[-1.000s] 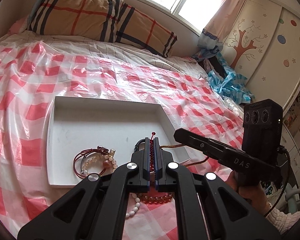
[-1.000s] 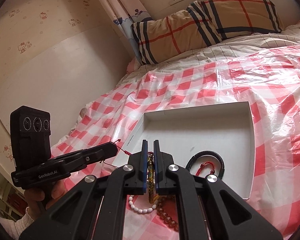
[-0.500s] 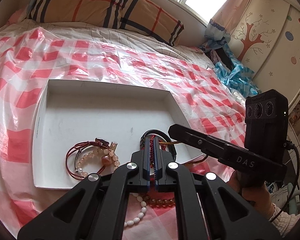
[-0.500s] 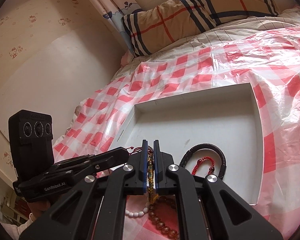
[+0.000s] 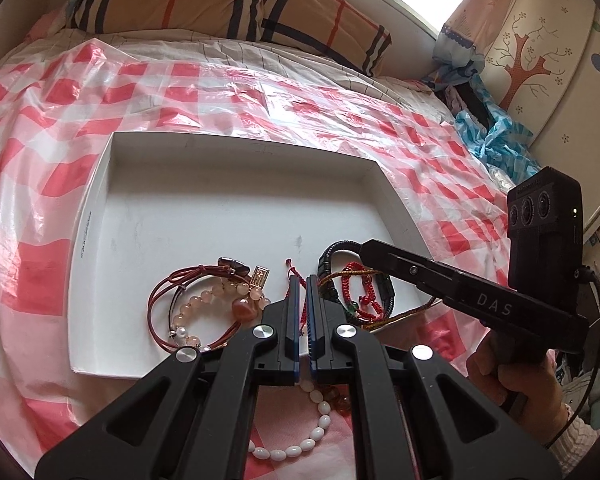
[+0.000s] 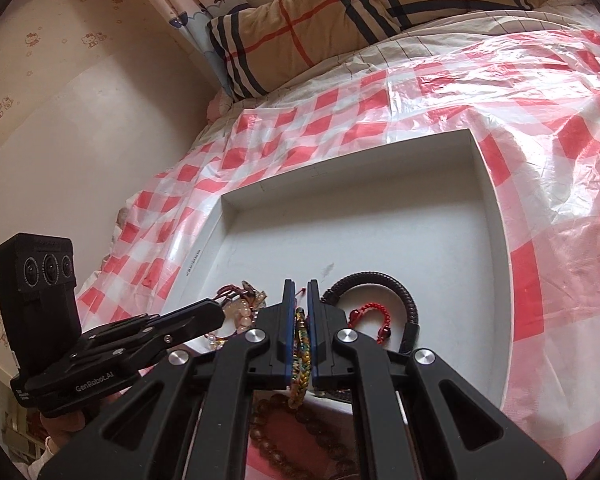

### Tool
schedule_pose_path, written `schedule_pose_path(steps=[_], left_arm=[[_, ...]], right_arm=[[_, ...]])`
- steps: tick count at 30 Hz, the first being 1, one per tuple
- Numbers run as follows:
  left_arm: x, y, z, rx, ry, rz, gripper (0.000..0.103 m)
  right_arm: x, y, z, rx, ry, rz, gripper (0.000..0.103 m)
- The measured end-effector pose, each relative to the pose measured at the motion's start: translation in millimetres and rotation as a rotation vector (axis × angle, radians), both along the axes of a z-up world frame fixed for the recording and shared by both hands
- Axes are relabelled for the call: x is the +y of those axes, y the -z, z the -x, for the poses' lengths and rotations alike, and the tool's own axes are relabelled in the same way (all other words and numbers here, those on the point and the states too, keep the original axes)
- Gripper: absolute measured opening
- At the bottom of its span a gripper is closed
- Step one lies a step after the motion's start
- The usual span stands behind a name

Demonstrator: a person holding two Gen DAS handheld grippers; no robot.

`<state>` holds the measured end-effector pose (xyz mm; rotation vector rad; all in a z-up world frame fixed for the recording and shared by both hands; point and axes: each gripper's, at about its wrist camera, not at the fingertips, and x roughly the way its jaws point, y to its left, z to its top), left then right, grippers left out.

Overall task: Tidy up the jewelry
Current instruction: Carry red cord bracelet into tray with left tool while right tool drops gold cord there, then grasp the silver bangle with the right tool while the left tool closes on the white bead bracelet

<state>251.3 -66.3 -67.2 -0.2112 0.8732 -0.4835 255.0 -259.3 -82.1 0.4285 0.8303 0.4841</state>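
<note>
Both hand-held grippers have pushed forward over the tray (image 5: 100, 184), the left (image 5: 302, 280) clenched on a red cord (image 5: 289, 268), the right (image 6: 300, 286) gripping a braided band (image 6: 300, 344), probably to drop them beside the bracelets (image 5: 204, 304).

The left tool (image 5: 301, 280) has its jaws almost closed on a thin red cord. The right tool (image 6: 298, 284) also has narrow jaws, pinching a woven braid. Both point forward, side by side, each held by a hand.
</note>
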Motion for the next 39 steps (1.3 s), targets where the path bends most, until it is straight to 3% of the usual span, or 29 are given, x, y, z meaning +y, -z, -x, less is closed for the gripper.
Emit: schedule_pose_path(steps=[2,8,16,24,33,39], left_arm=[[0.3,0.8,0.3,0.002,-0.001,0.0,0.003],[-0.4,2.1,3.0,0.009,0.0,-0.004,0.005],[10.9,-3.1,27.2,0.009,-0.009,-0.013,0.017],[21.2,7.8,69.0,0.051,0.001,-0.063,0.02],[8.9,23.5,60.7,0.069,-0.028,-0.22,0.022],[0.0,33.1,56.2,0.08,-0.025,-0.298,0.027]], right_arm=[[-2.9,1.7,0.2,-0.001,0.013,0.001,0.032],[-8.1,-2.1,4.3,-0.015,0.045,0.023,0.048],[-23.0,-19.6,37.8,-0.038,0.047,0.08,0.049],[-40.6,-2.5,89.7,0.051,0.021,0.169,0.049],[-11.7,22.6,87.5,0.065,-0.046,0.368,0.049],[-8.9,25.2,87.9,0.058,-0.078,0.36,0.045]])
